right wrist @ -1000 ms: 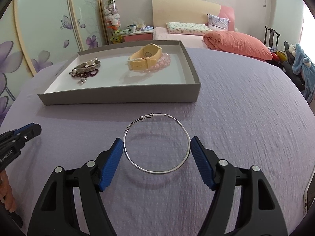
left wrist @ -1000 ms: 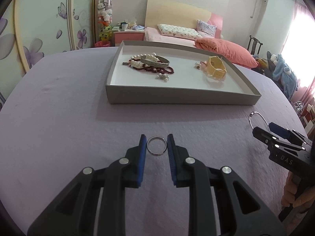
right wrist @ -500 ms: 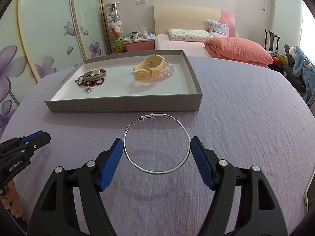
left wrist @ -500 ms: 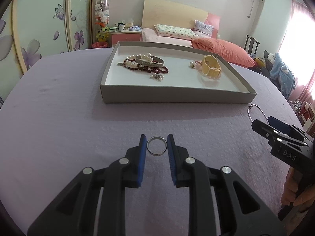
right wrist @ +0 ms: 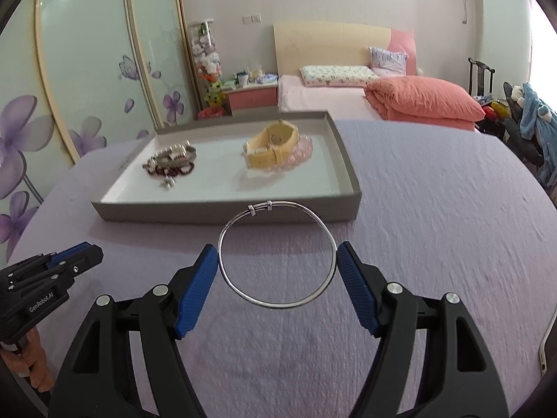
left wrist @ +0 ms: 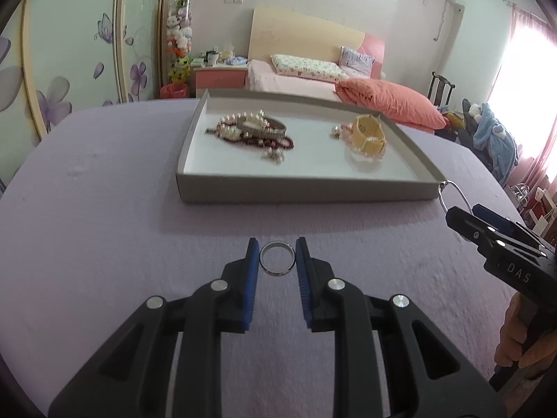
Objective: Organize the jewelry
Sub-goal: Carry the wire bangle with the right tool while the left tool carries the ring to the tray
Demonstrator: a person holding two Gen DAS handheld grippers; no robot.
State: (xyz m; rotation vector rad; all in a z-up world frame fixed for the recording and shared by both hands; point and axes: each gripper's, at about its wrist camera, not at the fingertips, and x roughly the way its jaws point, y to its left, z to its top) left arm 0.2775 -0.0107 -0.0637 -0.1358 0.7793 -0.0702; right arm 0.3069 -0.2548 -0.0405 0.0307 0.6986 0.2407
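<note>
The left gripper (left wrist: 277, 262) jaws pinch a small silver ring (left wrist: 277, 257); the right gripper (right wrist: 277, 271) jaws clasp a thin silver wire bangle (right wrist: 277, 254), both short of the grey cardboard tray (right wrist: 226, 214). Smooth metal may slip, or the bangle snag the tray's near wall.

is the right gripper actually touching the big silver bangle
Touching. The right wrist view shows both blue pads of the right gripper pressed against opposite sides of the silver bangle, holding it above the purple tablecloth.

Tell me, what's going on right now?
Left gripper holds a ring. Right gripper holds a bangle. Tray ahead, nothing in the way.
</note>
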